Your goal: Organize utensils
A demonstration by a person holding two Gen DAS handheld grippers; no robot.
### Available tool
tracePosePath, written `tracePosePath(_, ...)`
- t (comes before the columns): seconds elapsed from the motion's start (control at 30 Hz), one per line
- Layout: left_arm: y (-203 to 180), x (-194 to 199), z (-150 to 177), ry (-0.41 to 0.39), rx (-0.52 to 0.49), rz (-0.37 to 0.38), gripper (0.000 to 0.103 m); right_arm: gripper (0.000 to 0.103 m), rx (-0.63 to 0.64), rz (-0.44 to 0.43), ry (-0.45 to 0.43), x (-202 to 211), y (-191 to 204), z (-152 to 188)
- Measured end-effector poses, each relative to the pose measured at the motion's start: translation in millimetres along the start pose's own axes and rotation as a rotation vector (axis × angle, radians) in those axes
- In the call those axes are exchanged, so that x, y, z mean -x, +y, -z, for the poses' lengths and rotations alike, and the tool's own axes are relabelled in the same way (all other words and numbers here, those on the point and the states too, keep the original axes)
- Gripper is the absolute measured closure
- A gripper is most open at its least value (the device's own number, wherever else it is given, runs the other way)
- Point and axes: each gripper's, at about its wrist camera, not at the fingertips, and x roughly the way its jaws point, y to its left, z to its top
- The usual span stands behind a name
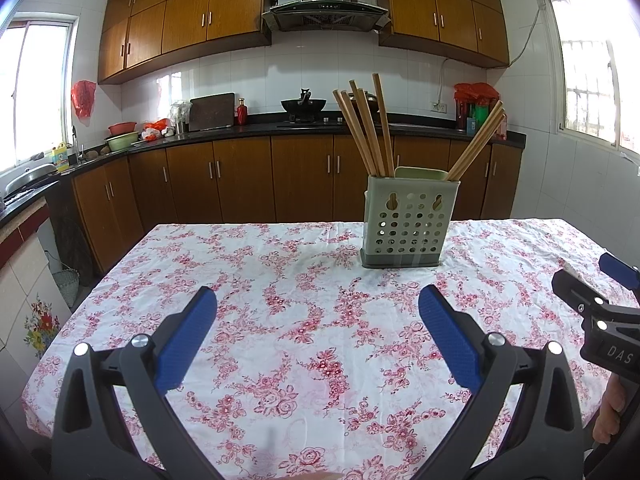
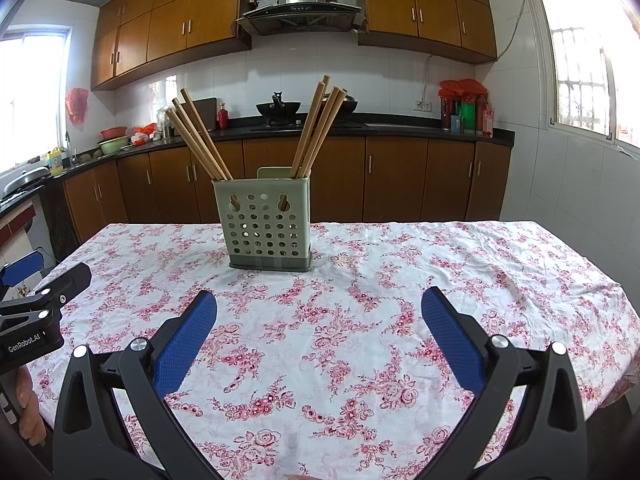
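Two views. Left wrist: floral tablecloth (image 1: 280, 320) before wooden kitchen cabinets (image 1: 240, 176); right of centre, perforated green holder (image 1: 408, 224) containing chopsticks (image 1: 366, 132) in two splayed bundles; left gripper (image 1: 318, 300) spread wide, empty. Right wrist: holder (image 2: 266, 226) left of centre, chopsticks (image 2: 200, 140) inside; right gripper (image 2: 319, 302) likewise wide, empty.

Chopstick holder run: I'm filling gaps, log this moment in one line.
left gripper open | right gripper open | chopsticks in holder
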Motion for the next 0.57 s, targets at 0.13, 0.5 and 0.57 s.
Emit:
tracePosePath(0.13, -1.2, 0.1, 0.3, 0.001, 0.003, -0.002, 0.004, 0.002, 0.000, 0.000, 0.001, -0.7, 0.0, 0.2)
tracePosePath(0.5, -2.5, 0.6, -0.1, 0.000, 0.008, -0.009, 0.004, 0.002, -0.007, 0.001, 0.005, -2.4, -1.9, 2.5)
tracePosePath(0.57, -2.6, 1.1, 0.4, 0.001, 0.008, -0.009, 0.004, 0.002, -0.008, 0.001, 0.006, -3.4, -2.0, 2.7)
